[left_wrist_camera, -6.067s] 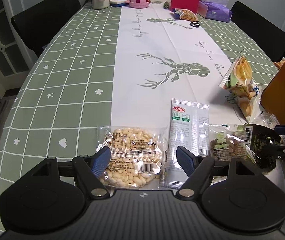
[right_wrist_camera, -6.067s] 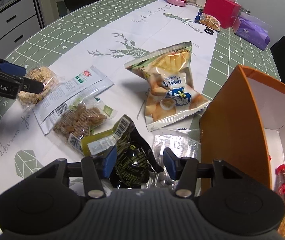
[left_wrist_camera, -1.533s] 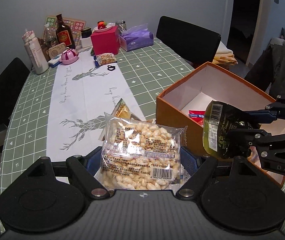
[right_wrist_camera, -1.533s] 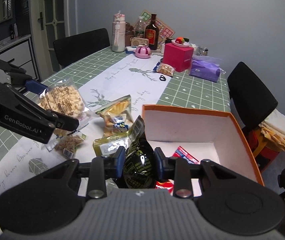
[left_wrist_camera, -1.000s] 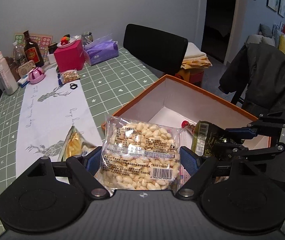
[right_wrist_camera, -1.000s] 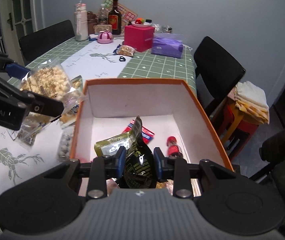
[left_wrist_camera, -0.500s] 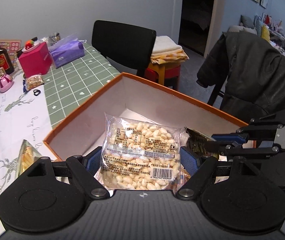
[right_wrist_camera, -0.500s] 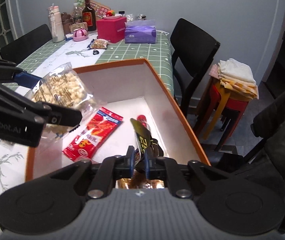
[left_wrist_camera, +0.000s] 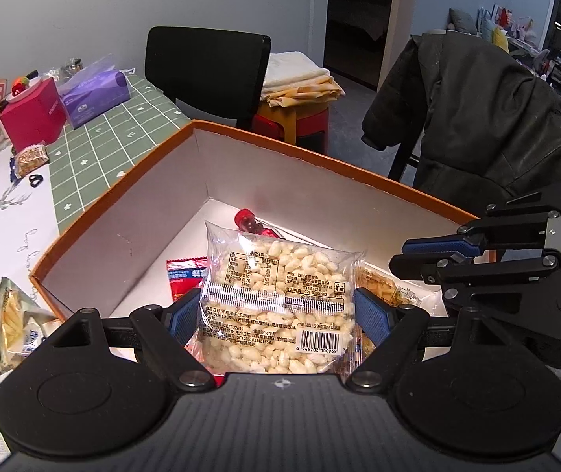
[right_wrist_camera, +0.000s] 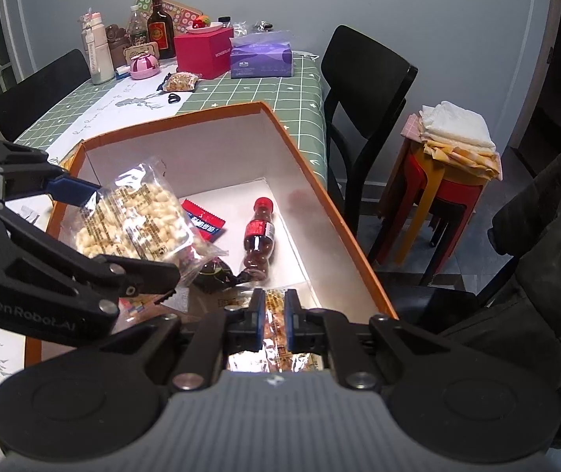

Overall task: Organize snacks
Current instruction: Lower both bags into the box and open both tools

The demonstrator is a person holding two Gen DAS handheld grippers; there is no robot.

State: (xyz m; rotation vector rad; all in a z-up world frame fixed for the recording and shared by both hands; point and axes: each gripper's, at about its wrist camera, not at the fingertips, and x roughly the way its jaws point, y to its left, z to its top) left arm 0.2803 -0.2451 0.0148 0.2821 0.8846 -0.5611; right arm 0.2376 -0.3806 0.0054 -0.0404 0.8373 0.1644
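My left gripper (left_wrist_camera: 276, 314) is shut on a clear bag of pale puffed snacks (left_wrist_camera: 280, 291) and holds it above the inside of the orange box (left_wrist_camera: 320, 161). In the right wrist view that bag (right_wrist_camera: 135, 220) hangs at the left over the box (right_wrist_camera: 304, 173), between the left gripper's fingers (right_wrist_camera: 80, 188). My right gripper (right_wrist_camera: 272, 322) is shut with nothing in it, low over the near end of the box. It shows at the right in the left wrist view (left_wrist_camera: 398, 255). A dark bag (right_wrist_camera: 217, 271) lies on the box floor, partly hidden.
The box also holds a small cola bottle (right_wrist_camera: 259, 236), a red packet (right_wrist_camera: 203, 222) and an orange snack pack (left_wrist_camera: 379, 287). A chip bag (left_wrist_camera: 17, 322) lies on the table left of the box. A black chair (right_wrist_camera: 363, 90), a red stool (right_wrist_camera: 449, 181) and a jacket (left_wrist_camera: 497, 118) stand beside it.
The dark bag has left the right gripper and now lies in the box; that gripper has closed empty. My left gripper has carried the puffed snack bag over the box and lower.
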